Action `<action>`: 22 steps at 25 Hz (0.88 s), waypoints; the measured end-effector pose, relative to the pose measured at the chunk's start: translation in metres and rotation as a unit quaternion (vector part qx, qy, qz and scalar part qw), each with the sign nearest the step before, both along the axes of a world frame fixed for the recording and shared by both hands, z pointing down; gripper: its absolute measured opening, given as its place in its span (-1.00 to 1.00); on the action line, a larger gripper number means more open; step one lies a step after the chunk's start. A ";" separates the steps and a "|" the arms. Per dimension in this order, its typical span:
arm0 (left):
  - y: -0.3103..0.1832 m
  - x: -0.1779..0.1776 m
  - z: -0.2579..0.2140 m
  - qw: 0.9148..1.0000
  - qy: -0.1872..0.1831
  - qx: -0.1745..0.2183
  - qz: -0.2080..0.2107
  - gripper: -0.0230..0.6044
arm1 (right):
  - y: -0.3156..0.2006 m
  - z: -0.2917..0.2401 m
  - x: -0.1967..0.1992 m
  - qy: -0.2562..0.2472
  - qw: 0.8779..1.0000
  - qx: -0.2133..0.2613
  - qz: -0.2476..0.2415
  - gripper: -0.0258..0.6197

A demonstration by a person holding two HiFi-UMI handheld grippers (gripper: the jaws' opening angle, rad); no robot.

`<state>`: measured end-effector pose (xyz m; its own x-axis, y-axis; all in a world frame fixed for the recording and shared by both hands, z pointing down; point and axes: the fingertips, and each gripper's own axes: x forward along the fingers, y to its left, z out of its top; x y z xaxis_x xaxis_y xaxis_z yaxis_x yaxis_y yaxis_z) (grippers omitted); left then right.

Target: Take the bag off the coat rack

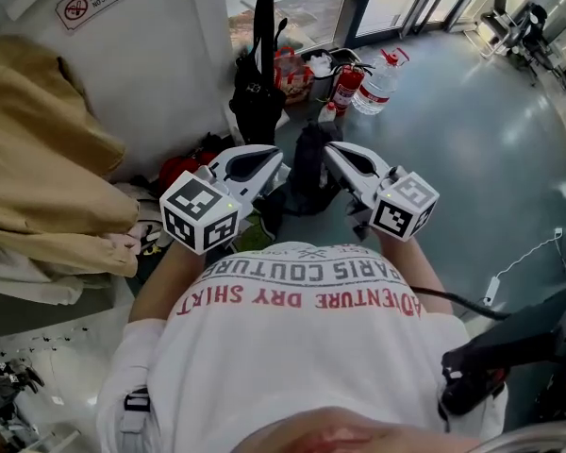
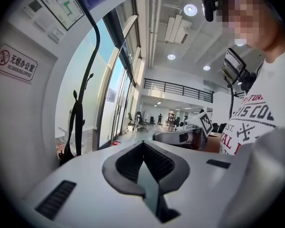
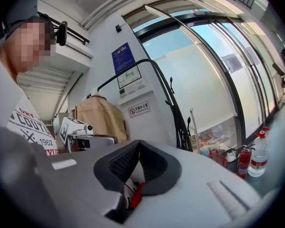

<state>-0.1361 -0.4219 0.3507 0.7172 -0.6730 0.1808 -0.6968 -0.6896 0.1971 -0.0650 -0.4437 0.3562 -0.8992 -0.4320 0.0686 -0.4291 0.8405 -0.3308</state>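
A black coat rack [image 1: 266, 8] stands by the white wall at the top middle of the head view. A black bag [image 1: 257, 102] hangs low on it from a long strap. In the left gripper view the rack [image 2: 80, 113] rises at the left with the dark bag [image 2: 66, 152] at its foot. The right gripper view shows the rack [image 3: 173, 106] against the window. My left gripper [image 1: 275, 155] and right gripper [image 1: 328, 149] are held side by side near my chest, well short of the bag. Both are shut and hold nothing [image 2: 143, 144] [image 3: 137, 143].
A beige coat [image 1: 38, 159] hangs at the left. A dark bundle [image 1: 311, 163] sits on the floor below the grippers. A red fire extinguisher [image 1: 347, 85], a large water bottle [image 1: 377, 83] and red bags [image 1: 292, 69] crowd the rack's base. Grey floor spreads to the right.
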 end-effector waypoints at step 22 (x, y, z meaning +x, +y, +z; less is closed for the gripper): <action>-0.154 -0.025 -0.018 0.999 -0.012 0.045 -0.026 -0.78 | -0.131 0.020 0.004 -0.012 1.000 -0.026 0.008 -0.92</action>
<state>-0.1610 -0.5761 0.3325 0.6772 -0.7233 0.1348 -0.7358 -0.6669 0.1178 -0.0608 -0.5744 0.3762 -0.8940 -0.4425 0.0706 -0.4338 0.8150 -0.3842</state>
